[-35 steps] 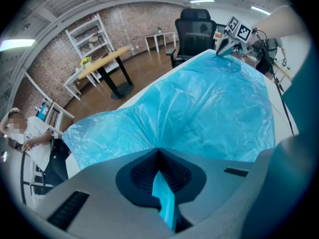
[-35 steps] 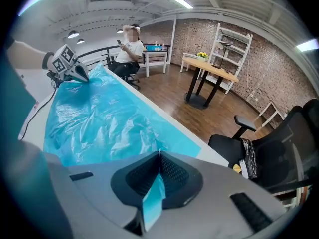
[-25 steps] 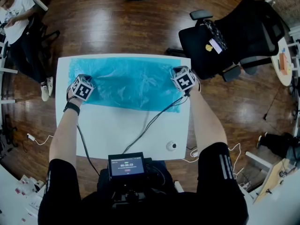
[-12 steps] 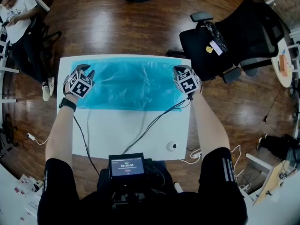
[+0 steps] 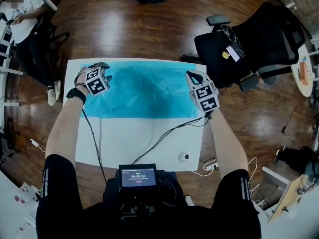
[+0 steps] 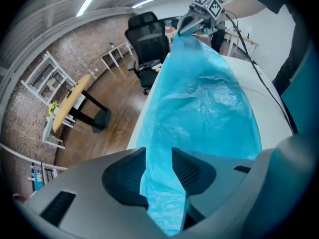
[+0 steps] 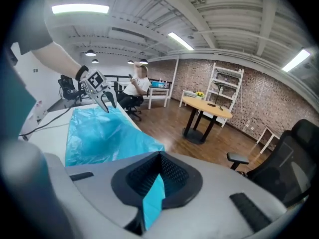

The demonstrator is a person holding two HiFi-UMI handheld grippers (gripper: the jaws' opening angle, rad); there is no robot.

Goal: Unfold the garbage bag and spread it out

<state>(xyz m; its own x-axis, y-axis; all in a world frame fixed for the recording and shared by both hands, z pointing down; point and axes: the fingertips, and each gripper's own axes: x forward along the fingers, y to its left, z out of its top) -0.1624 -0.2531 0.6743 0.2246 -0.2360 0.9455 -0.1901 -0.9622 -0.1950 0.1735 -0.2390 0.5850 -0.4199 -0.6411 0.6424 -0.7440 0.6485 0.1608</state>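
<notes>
Your right hand-held gripper (image 7: 158, 178) is clamped shut on a corner of the blue garbage bag (image 5: 144, 91), near the right edge of the white worktop (image 5: 134, 143). Your left hand-held gripper (image 6: 159, 171) has just been opening its jaws. They now stand apart, and the bag's film runs through the gap unclamped. The bag lies spread across the far half of the worktop between both grippers. Its right end rises off the surface.
</notes>
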